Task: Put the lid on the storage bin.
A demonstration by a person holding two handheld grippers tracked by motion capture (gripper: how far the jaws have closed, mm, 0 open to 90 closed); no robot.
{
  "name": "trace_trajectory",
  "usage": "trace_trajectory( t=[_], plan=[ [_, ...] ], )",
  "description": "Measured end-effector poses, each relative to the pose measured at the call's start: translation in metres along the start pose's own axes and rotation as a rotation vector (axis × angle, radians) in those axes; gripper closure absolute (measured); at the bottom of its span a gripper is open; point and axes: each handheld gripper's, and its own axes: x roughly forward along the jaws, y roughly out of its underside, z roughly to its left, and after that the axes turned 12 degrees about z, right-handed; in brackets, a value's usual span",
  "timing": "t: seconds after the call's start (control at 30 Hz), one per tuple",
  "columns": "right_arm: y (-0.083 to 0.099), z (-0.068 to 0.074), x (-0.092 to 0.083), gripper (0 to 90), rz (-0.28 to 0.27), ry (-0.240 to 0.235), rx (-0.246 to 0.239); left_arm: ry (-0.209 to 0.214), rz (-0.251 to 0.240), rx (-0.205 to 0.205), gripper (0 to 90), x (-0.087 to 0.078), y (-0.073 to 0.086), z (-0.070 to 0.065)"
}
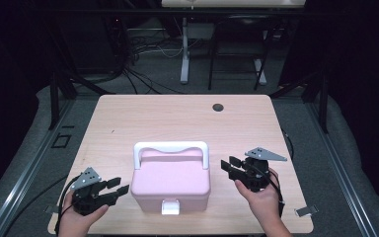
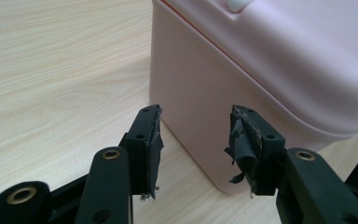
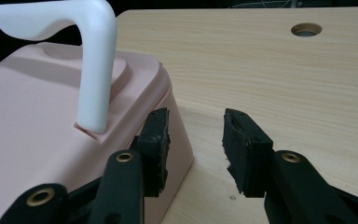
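A: High view first. Where is the box?

B: The pink box point(image 1: 170, 181) sits low in the centre of the frame, on the wooden table point(image 1: 177, 118), lid down, its white handle point(image 1: 171, 148) standing up along the far edge and a white latch point(image 1: 170, 207) on the near face.

A: And the grippers?

B: The left gripper point(image 1: 119, 188) is at lower left, just beside the box's left wall; the right gripper point(image 1: 228, 167) is right of centre, just beside the right wall. Both sets of fingers stand apart, with nothing between them.

A: Left gripper view?

B: The left gripper point(image 2: 195, 144) rises from the bottom edge, fingers point(image 2: 148, 149) apart, their pads frayed. The box point(image 2: 270, 70) takes the upper right; its rounded lower corner shows in the gap between the fingers. Whether either pad touches it I cannot tell. Bare table point(image 2: 51, 70) lies at left.

A: Right gripper view?

B: The right gripper point(image 3: 196, 147) has its fingers point(image 3: 242, 149) apart over bare table point(image 3: 284, 93). The box point(image 3: 32, 140) takes the left, its handle point(image 3: 91, 60) at upper left. One finger sits just beside the box's corner. A round hole point(image 3: 306, 29) in the table is at upper right.
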Motion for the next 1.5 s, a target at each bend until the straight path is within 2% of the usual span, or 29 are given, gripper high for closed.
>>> trace_trajectory(
  t=[0.2,0.23,0.37,0.73,0.93,1.3,1.5],
  plan=[
    [0.007,-0.002,0.002,60.6,0.000,-0.001,0.009,-0.012,-0.001,-0.009,51.9,0.005,-0.004,0.004],
    [0.010,-0.002,0.003,60.6,-0.001,-0.002,0.011,-0.028,0.001,-0.010,51.5,0.008,-0.006,0.006],
    [0.013,-0.003,0.004,60.4,-0.009,0.000,0.018,-0.045,-0.001,-0.016,50.8,0.014,-0.011,0.011],
    [0.023,-0.007,0.010,60.2,-0.017,0.012,0.026,-0.063,-0.007,-0.045,50.5,0.027,-0.020,0.021],
    [0.029,-0.010,0.014,59.4,-0.010,0.041,0.015,-0.078,-0.010,-0.067,50.6,0.037,-0.025,0.028],
    [0.039,-0.015,0.017,58.9,-0.007,0.059,0.015,-0.088,-0.002,-0.068,49.8,0.041,-0.017,0.030],
    [0.048,-0.016,0.021,59.2,0.015,0.073,0.014,-0.089,0.002,-0.076,47.5,0.041,-0.008,0.033]
  ],
)
